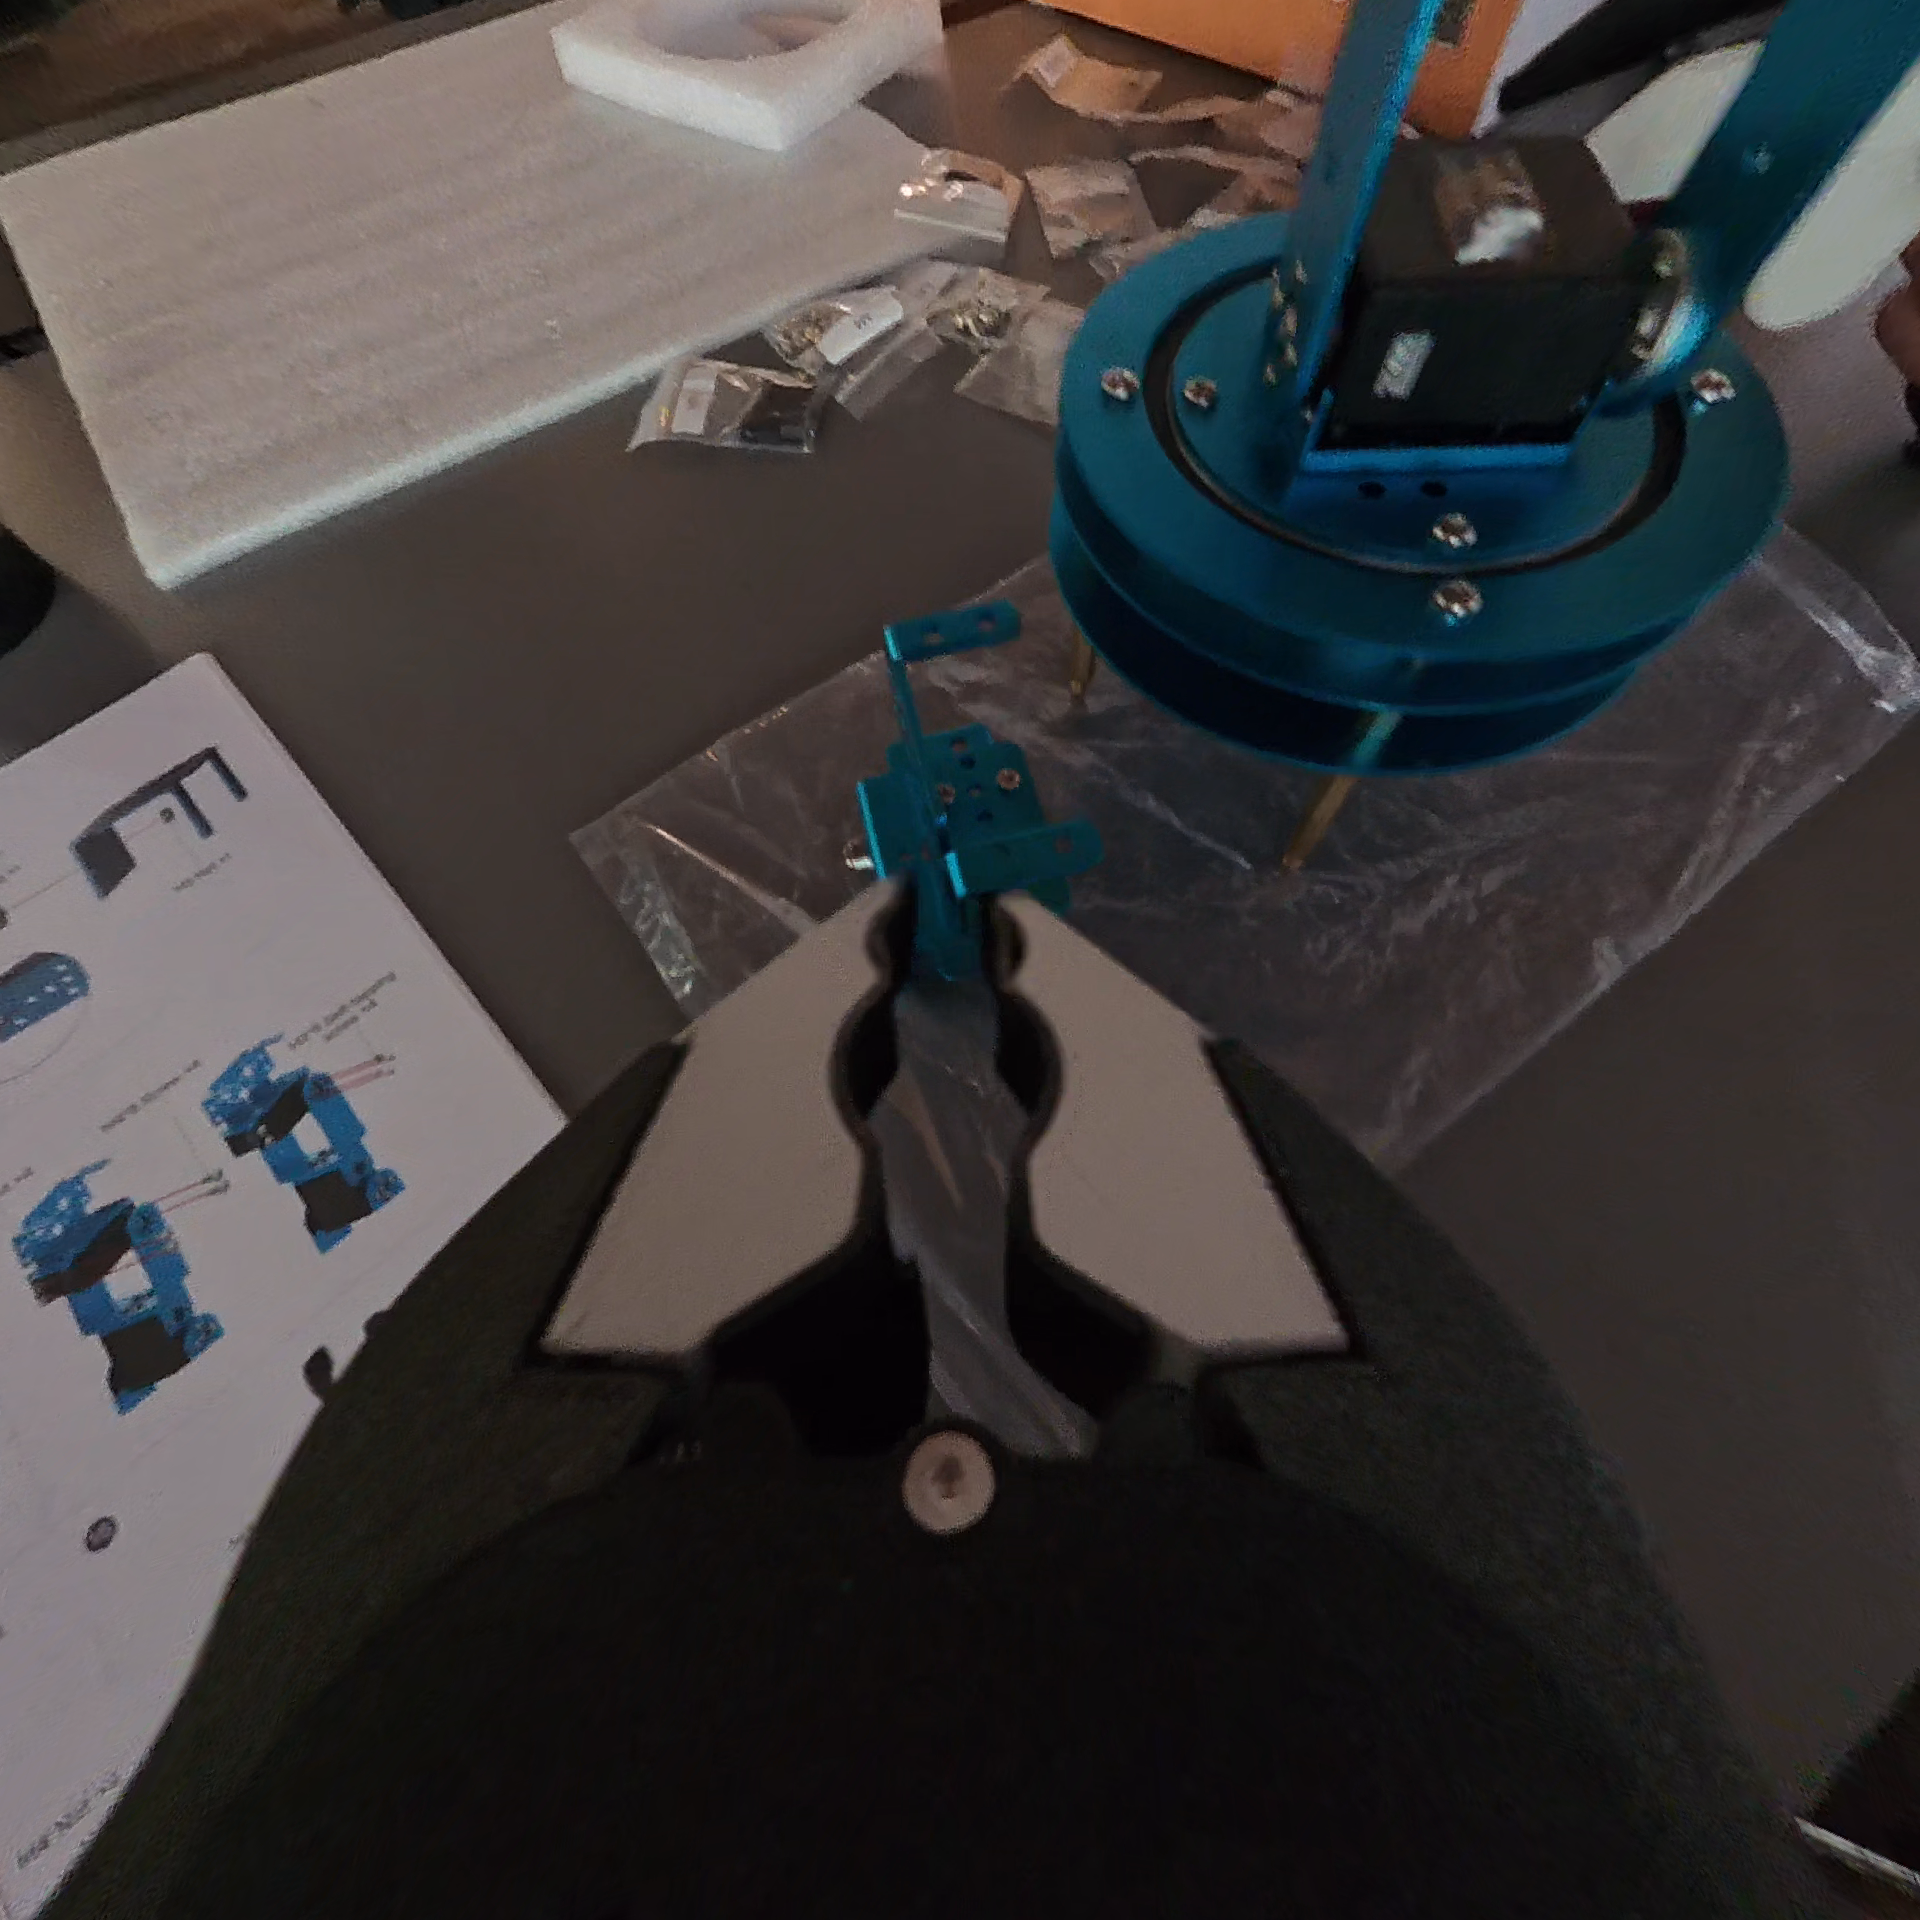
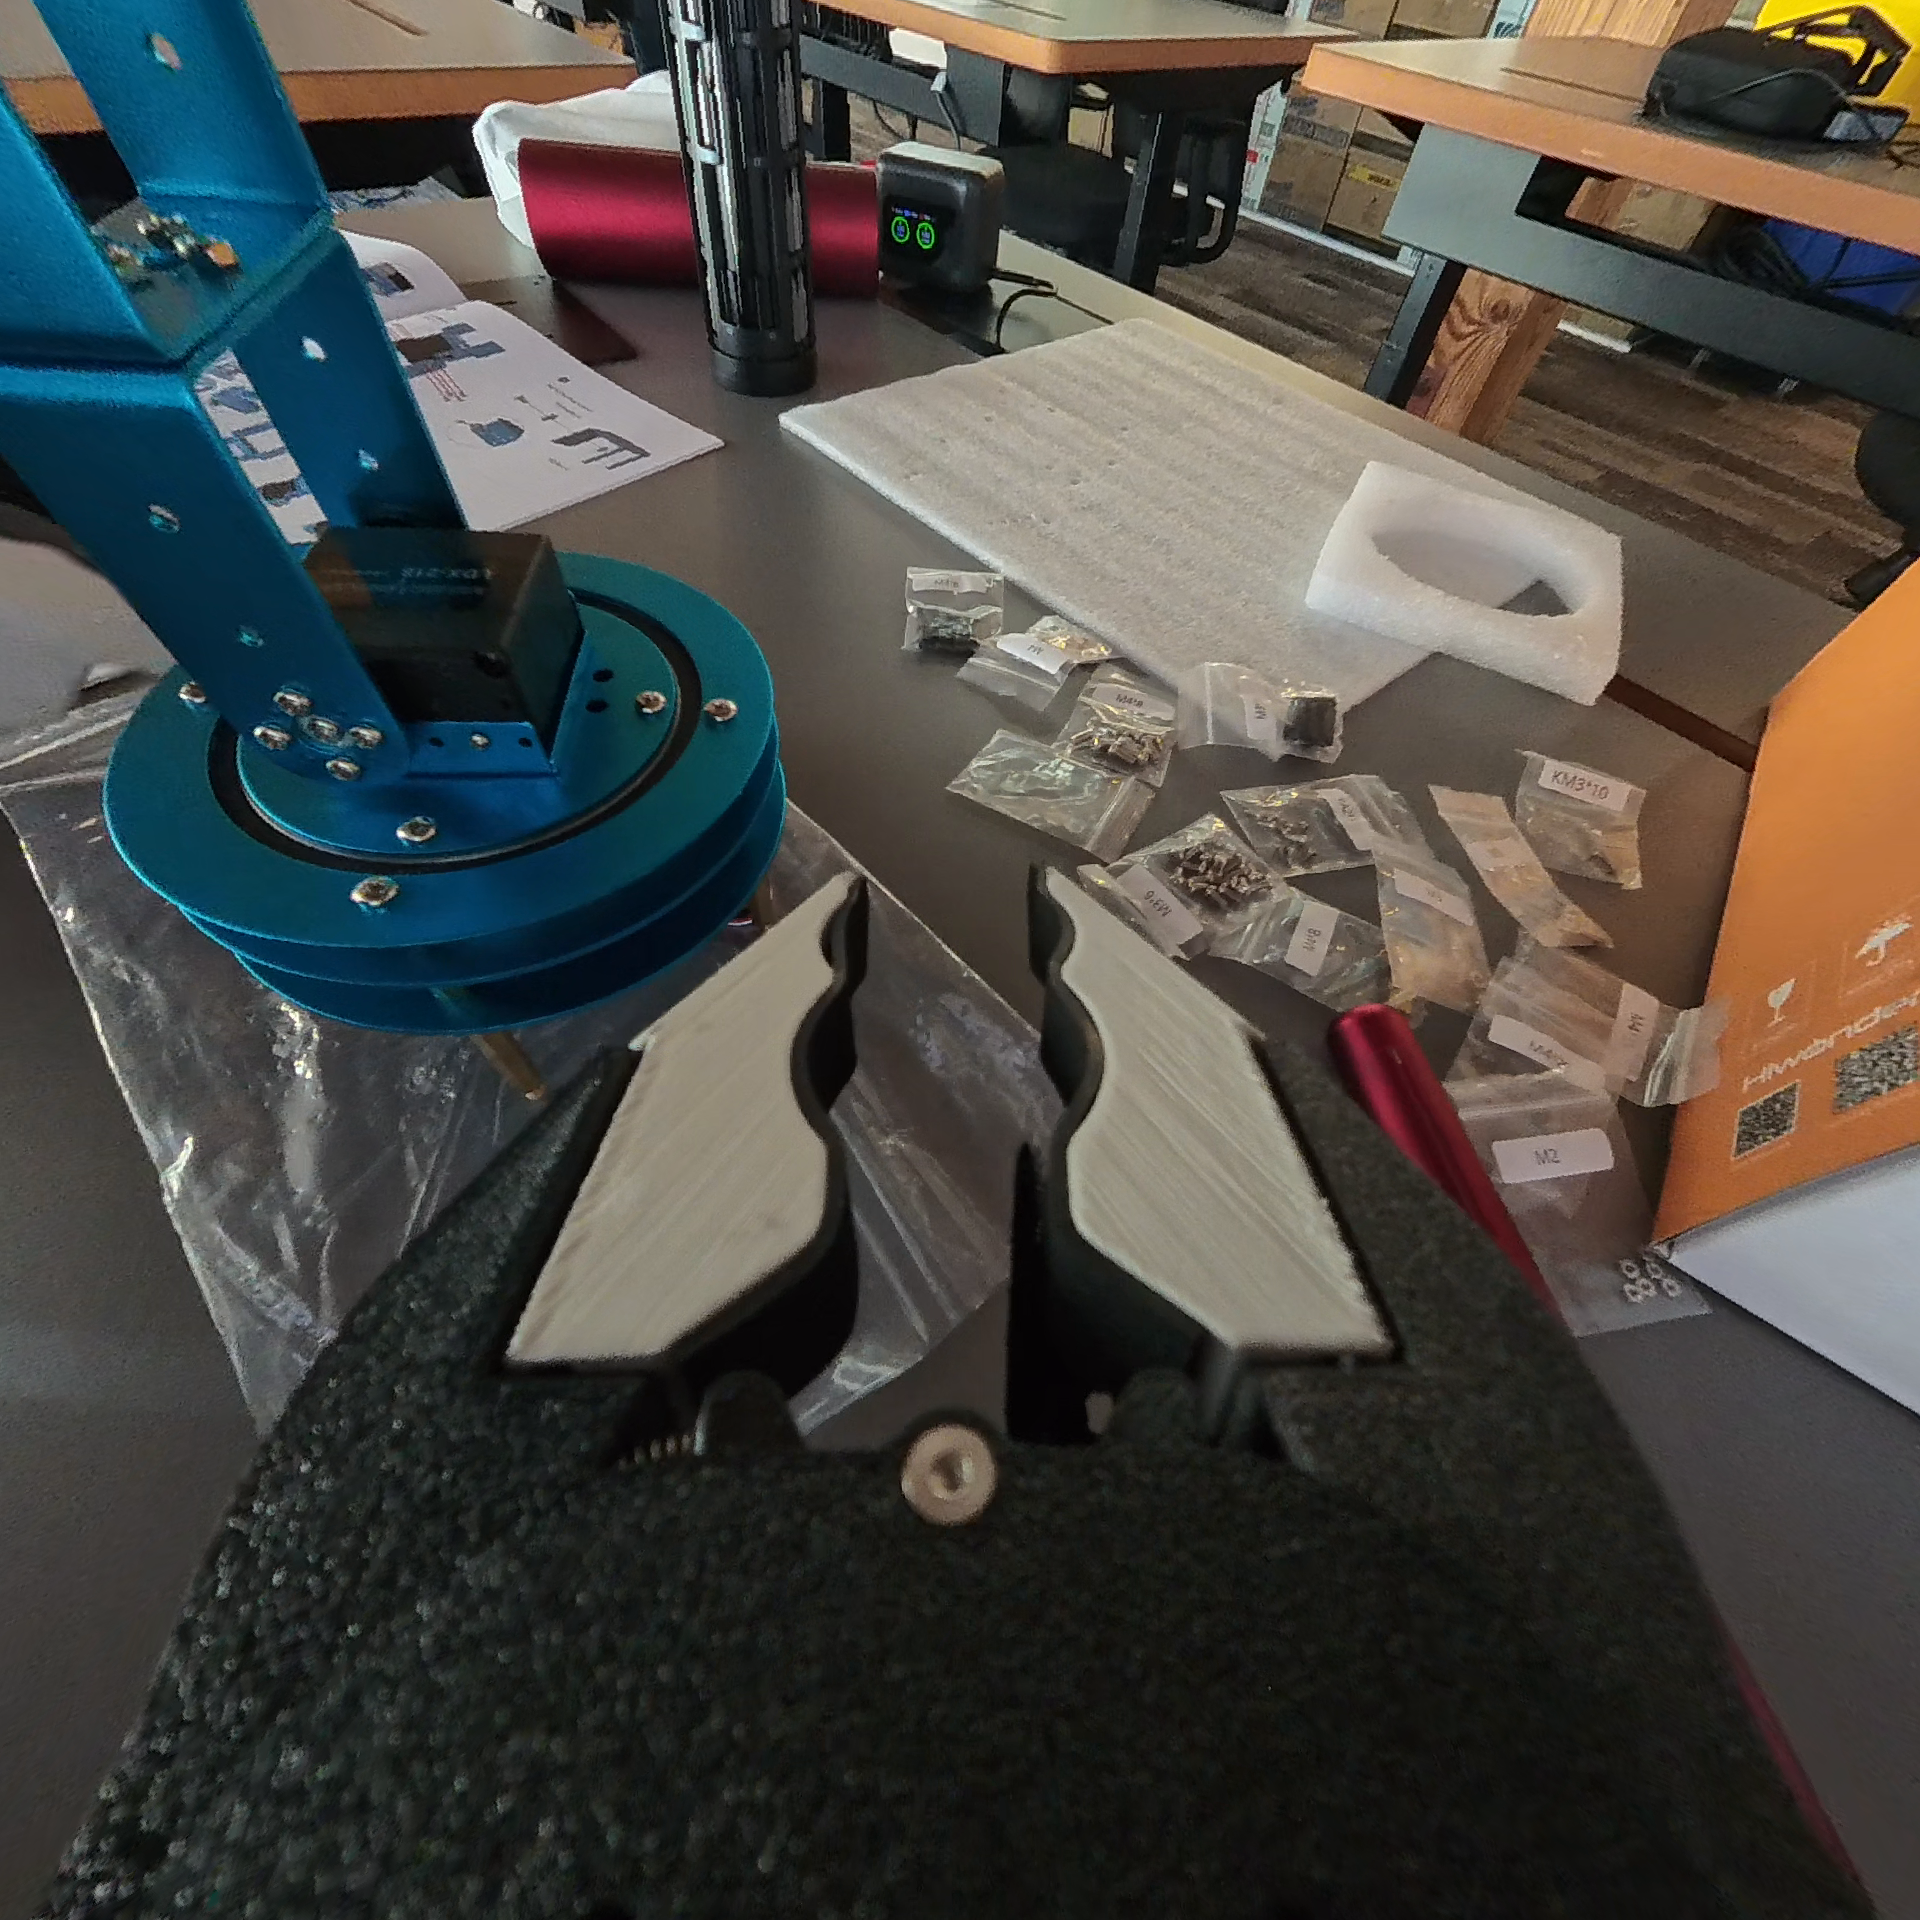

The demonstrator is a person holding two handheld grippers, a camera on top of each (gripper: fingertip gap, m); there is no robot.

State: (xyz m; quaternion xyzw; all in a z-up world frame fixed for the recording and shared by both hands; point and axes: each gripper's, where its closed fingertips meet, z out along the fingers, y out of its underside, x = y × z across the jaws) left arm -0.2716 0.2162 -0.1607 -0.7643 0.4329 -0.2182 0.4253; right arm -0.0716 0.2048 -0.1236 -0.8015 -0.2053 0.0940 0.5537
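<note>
In the left wrist view, our left tongs (image 1: 951,914) are closed on a small blue bracket (image 1: 961,821), pinching only its lower edge while most of it juts past the tips above a clear bag (image 1: 1351,914) on the counter (image 1: 499,644). With so little metal between the pads, we judge a twist or a bump against the blue turntable base (image 1: 1382,634) just beside it could lever the bracket loose, and it could drop onto the slick bag or the manual (image 1: 187,1143) to the left. In the right wrist view, our right tongs (image 2: 945,904) stand open and hold nothing, hovering over the bag's edge, the base (image 2: 468,831) to their left and screw packets (image 2: 1226,883) to their right. A careless sweep could scatter those packets or catch the red rod (image 2: 1413,1122) lying under the right finger.
</note>
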